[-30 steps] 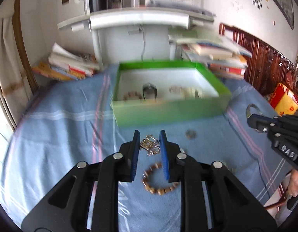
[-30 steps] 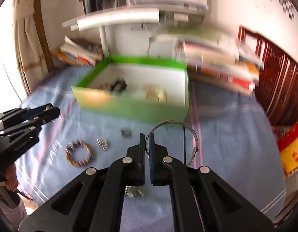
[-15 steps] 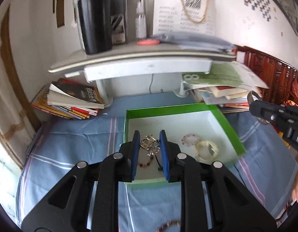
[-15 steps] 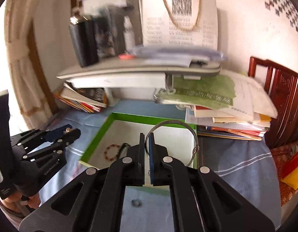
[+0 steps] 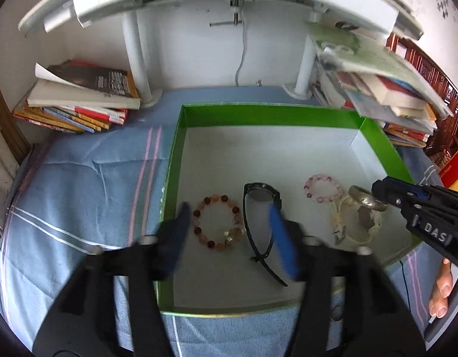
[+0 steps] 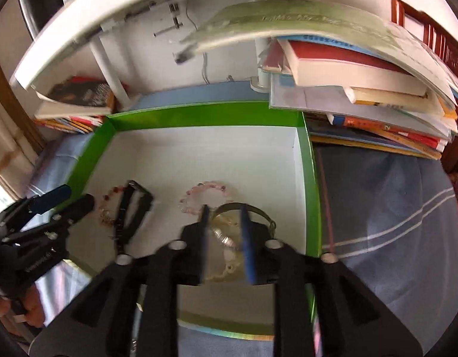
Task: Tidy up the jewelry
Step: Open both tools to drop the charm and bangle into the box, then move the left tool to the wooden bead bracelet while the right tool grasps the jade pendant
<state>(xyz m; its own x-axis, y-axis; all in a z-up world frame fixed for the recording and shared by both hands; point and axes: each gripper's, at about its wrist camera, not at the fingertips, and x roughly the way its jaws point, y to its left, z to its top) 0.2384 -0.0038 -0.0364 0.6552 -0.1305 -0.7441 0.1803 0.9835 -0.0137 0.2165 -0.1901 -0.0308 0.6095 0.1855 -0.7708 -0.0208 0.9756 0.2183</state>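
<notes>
Over the green, white-lined cardboard box (image 5: 175, 160), the left tool (image 5: 229, 223) gapes empty, its jaws just opened above a reddish bead bracelet (image 5: 218, 224). The right tool (image 6: 224, 223) has just parted its jaws too, gripping nothing, over a silver metal bangle (image 6: 258, 211).

I count one green cardboard box with a white floor (image 5: 175, 160); in it two beaded bracelets, reddish (image 5: 217, 225) and pink (image 5: 321, 186), one black watch (image 5: 260, 197), one silver metal bangle (image 5: 366, 200), one pale cream bracelet (image 5: 355, 227).
</notes>
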